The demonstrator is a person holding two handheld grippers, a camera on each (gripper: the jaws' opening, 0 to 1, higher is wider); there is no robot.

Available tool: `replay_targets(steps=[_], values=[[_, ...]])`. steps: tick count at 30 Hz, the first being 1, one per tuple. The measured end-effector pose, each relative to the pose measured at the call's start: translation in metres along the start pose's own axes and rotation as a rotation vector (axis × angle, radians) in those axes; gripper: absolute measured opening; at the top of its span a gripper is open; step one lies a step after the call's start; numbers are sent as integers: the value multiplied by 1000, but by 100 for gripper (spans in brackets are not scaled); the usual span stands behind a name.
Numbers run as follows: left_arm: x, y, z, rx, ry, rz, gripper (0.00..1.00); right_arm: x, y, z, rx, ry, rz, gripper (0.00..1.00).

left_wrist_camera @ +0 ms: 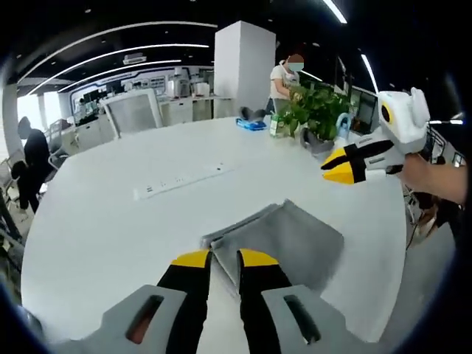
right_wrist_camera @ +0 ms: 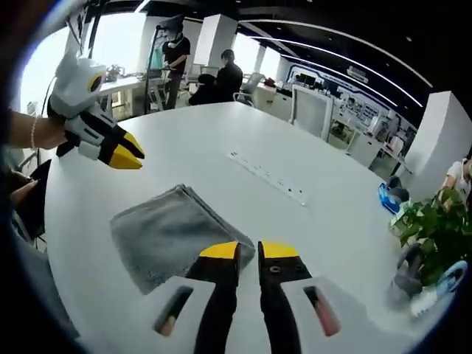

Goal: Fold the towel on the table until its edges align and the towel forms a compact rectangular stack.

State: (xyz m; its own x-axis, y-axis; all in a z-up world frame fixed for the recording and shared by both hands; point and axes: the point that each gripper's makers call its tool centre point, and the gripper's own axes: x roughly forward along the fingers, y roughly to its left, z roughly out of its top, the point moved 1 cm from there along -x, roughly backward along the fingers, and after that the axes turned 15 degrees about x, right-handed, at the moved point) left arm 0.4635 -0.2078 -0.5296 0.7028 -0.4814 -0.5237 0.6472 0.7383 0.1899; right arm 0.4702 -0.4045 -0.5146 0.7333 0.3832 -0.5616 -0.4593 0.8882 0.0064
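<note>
1. The grey towel is lying flat on the white table. It is already looking like a neat folded stack, with layers showing along one edge.

2. In the left gripper view, the left hand-held gripper is sitting at 6 o'clock, with its yellow tips over the near edge of the towel. There is a small gap between its jaws, and nothing is in the gap. I cannot tell if the tips are touching the cloth.

3. In the right gripper view, the right hand-held gripper is at 6 o'clock too, right at one corner of the towel. Its jaws are also a little apart, and they are holding nothing.

4. In the left gripper view, the right hand-held gripper is also showing at 3 o'clock, hanging in the air above the table and well apart from the towel. Its tips look pressed together from there, so I am going by its own view.

5. I think the folding is almost done, or this is the time for checking it.

6. Next, someone needs to look if the edges are lining up. If one more fold is needed, both hand-held grippers need to pinch two corners on the same side and bring them over to the other side.

7. A green plant is standing at 1 o'clock in the left gripper view, far from the towel.
</note>
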Motion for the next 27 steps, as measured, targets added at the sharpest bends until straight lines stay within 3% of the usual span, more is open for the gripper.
replay_targets(steps=[8, 14, 17, 27], values=[[-32, -16, -10, -55, -47, 37, 36, -37, 8, -7, 65, -53, 13, 23], [-60, -31, -13, -72, -69, 85, 42, -60, 13, -7, 112, -118, 66, 38], [-69, -35, -11, -85, -101, 119, 48, -68, 13, -12, 128, -137, 98, 41], [-103, -56, -11, -86, -164, 177, 73, -97, 16, -20, 203, -208, 115, 64]])
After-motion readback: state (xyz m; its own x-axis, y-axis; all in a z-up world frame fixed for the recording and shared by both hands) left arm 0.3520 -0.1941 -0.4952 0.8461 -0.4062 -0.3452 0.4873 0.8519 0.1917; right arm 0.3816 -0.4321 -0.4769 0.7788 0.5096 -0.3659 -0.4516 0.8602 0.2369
